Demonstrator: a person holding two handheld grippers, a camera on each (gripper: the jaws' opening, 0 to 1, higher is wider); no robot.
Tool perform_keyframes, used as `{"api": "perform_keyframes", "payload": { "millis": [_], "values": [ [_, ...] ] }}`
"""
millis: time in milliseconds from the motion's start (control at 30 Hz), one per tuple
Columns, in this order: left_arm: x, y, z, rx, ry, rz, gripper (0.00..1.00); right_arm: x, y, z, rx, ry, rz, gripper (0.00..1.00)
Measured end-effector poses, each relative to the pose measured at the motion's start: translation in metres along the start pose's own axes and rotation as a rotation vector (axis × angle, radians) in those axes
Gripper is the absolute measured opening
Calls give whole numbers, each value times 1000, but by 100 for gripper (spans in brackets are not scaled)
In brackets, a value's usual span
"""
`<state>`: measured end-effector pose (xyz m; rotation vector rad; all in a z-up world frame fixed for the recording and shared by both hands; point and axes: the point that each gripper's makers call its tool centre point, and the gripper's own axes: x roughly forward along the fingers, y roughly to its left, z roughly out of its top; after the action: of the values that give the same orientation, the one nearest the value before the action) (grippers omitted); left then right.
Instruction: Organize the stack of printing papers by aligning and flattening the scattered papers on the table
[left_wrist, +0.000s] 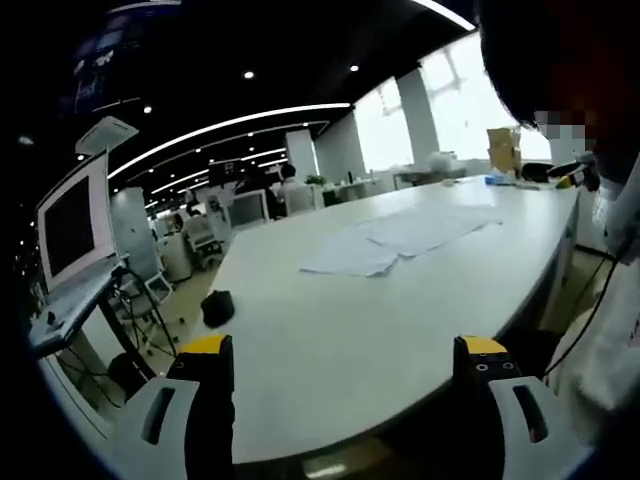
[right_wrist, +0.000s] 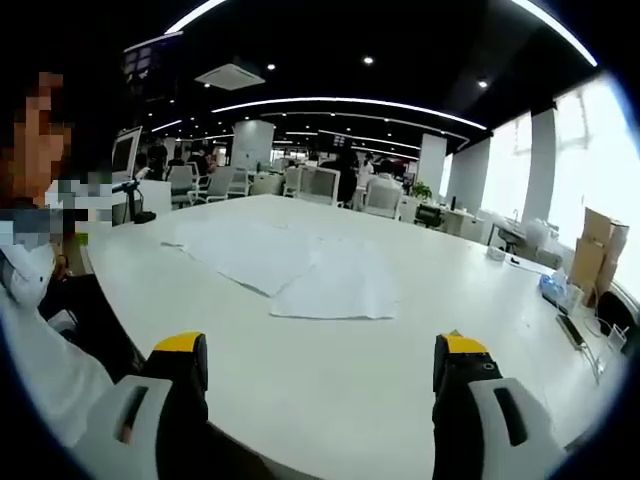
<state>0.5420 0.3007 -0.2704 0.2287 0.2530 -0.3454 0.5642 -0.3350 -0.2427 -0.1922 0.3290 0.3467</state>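
Left gripper view: the left gripper (left_wrist: 345, 372) has its fingers spread wide and empty, well short of the papers (left_wrist: 395, 238) lying loosely overlapped on the white table (left_wrist: 330, 340).

Right gripper view: the right gripper (right_wrist: 320, 372) is likewise wide and empty, near the papers (right_wrist: 300, 262). Thin, limp, slippery sheets probably; push edges, don't pinch.

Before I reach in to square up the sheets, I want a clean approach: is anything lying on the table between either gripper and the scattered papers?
Nothing visible does. In both views only bare white table lies between the open left gripper or the open right gripper and the scattered papers.
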Motion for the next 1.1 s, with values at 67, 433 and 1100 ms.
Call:
{"api": "perform_keyframes", "payload": {
  "millis": [67,433,1100],
  "values": [
    [0,0,1,0,-3,1,93,1,0,1,-1,2,2,89],
    [2,-1,-3,2,10,-2,92,8,2,7,-30,19,19,89],
    [4,-1,-1,-10,4,9,91,23,3,7,-46,35,39,89]
  ]
}}
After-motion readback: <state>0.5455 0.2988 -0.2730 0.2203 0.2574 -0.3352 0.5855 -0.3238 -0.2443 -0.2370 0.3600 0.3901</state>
